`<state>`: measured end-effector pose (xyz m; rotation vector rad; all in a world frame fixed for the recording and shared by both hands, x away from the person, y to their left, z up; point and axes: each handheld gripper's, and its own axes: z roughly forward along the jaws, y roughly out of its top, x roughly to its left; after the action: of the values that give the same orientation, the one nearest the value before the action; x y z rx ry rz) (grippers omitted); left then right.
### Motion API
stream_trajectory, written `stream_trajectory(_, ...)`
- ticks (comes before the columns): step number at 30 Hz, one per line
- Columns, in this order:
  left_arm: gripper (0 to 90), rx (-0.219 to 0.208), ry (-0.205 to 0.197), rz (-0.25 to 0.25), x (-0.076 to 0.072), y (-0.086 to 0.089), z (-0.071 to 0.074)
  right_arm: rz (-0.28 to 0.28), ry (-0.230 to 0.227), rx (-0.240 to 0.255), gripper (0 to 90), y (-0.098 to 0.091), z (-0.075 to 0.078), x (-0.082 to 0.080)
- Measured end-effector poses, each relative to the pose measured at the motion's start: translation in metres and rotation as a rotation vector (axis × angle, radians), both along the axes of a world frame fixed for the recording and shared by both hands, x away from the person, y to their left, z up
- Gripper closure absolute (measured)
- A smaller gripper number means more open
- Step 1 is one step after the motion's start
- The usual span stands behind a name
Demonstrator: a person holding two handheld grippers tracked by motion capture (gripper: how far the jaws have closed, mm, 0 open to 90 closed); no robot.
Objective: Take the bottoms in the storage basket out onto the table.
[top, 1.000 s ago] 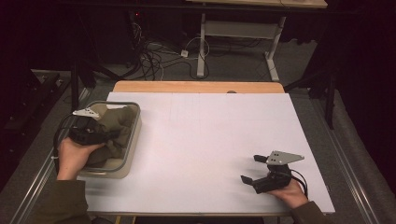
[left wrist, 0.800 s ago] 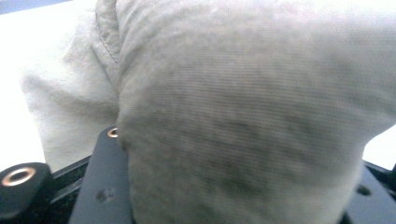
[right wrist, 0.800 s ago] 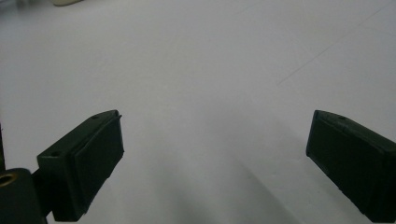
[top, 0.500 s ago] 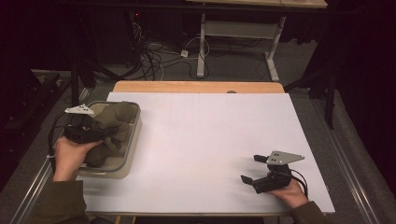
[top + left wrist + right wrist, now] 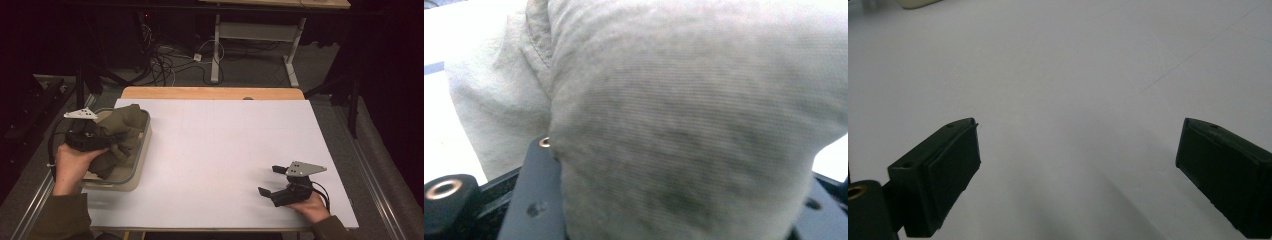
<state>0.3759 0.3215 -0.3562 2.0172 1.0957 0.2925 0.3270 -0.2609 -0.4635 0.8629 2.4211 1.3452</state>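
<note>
White tabletop point(image 5: 215, 150): soft, light olive cloth point(image 5: 120, 132), gripped at a thick fold by left gripper point(image 5: 95, 141) over clear bin point(image 5: 137, 165), frame left; right gripper point(image 5: 272, 182) was held wide open, empty.

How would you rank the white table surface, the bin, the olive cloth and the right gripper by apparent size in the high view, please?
1. White table surface, by far the largest.
2. Bin.
3. Olive cloth, bunched in the bin and gripped by the left gripper.
4. Right gripper, smallest, though nearer the camera.

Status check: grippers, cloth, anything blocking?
Left gripper shut on olive cloth, over the bin. Right gripper open, nothing between its jaws. White tabletop unobstructed.
</note>
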Motion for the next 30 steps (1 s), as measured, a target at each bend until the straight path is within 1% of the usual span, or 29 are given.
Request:
stream_trajectory(5, 50.9, 0.000, -0.011, -0.023, -0.001, -0.005, 0.010, -0.001, 0.001, -0.001, 4.8, 0.000, 0.000, 0.000)
stream_trajectory(14, 50.9, 0.007, -0.026, -0.055, 0.006, -0.018, 0.024, -0.008, 0.004, 0.000, 4.8, -0.001, 0.000, 0.000)
stream_trajectory(15, 50.9, 0.014, -0.029, -0.059, 0.006, -0.019, 0.026, -0.009, 0.003, 0.003, 4.8, -0.001, 0.000, 0.000)
stream_trajectory(19, 50.9, 0.010, -0.029, -0.077, 0.010, -0.026, 0.029, -0.010, 0.005, 0.006, 4.8, -0.002, -0.001, 0.001)
stream_trajectory(21, 50.9, 0.014, -0.037, -0.081, 0.010, -0.029, 0.032, -0.011, 0.005, 0.006, 4.8, -0.002, -0.001, 0.001)
stream_trajectory(23, 50.9, 0.005, -0.040, -0.092, 0.012, -0.032, 0.034, -0.010, 0.004, 0.007, 4.8, -0.002, -0.001, 0.001)
stream_trajectory(30, 50.9, 0.000, -0.052, -0.122, 0.017, -0.044, 0.041, -0.012, 0.004, 0.010, 4.8, -0.002, -0.001, 0.001)
